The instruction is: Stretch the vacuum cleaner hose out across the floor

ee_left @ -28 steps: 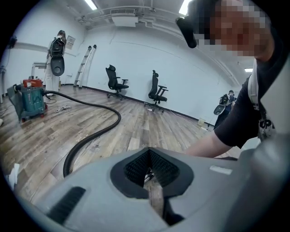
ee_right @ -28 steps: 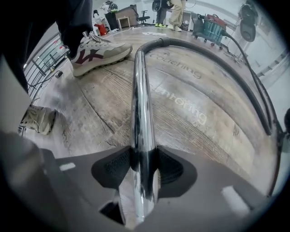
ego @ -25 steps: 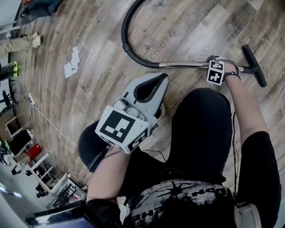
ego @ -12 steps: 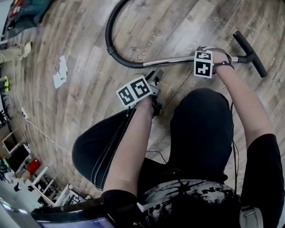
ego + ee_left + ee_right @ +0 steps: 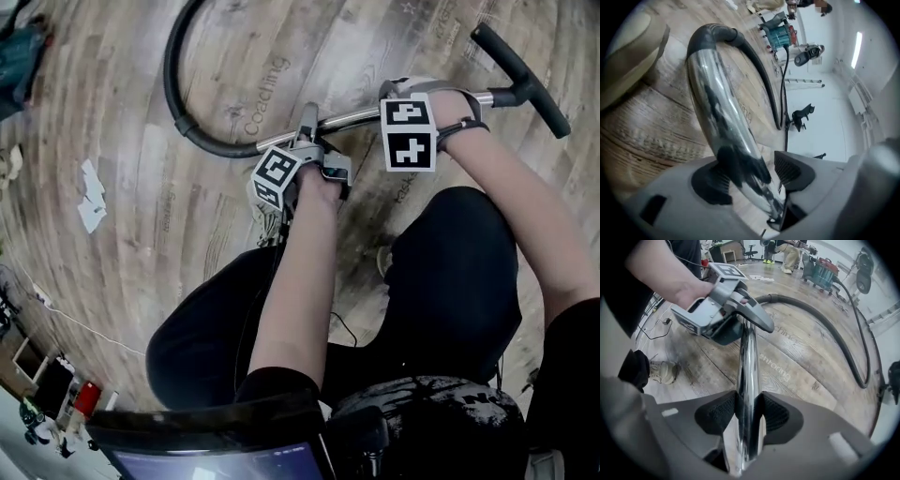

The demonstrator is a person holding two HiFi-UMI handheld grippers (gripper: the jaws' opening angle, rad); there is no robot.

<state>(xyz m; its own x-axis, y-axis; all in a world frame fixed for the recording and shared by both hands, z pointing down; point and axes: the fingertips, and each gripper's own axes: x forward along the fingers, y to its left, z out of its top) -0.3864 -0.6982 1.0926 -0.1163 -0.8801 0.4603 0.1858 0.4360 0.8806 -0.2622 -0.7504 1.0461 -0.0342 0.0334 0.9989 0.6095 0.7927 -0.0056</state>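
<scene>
A chrome wand (image 5: 356,117) lies low over the wood floor and joins a black hose (image 5: 178,112), which curves away toward a teal vacuum cleaner (image 5: 820,270). At the wand's other end sits a black T-shaped piece (image 5: 520,66). My right gripper (image 5: 749,413) is shut on the wand (image 5: 749,376), with both pads pressing on it. My left gripper (image 5: 750,176) straddles the wand (image 5: 717,117) nearer the hose cuff (image 5: 717,35). Its jaws are opening: the tube lies against one pad, and a gap shows at the other. In the head view the left gripper (image 5: 314,145) is left of the right gripper (image 5: 412,94).
The person crouches over the wand, black-trousered knees (image 5: 450,253) below both grippers and a beige shoe (image 5: 663,371) on the floor beside it. Paper scraps (image 5: 92,195) lie at the left. Cables, stands and seated people stand at the room's far end (image 5: 787,251).
The left gripper has swung from beside the person's knee out to the wand, and its jaws have spread around the tube. The right gripper has kept its grip on the wand.
</scene>
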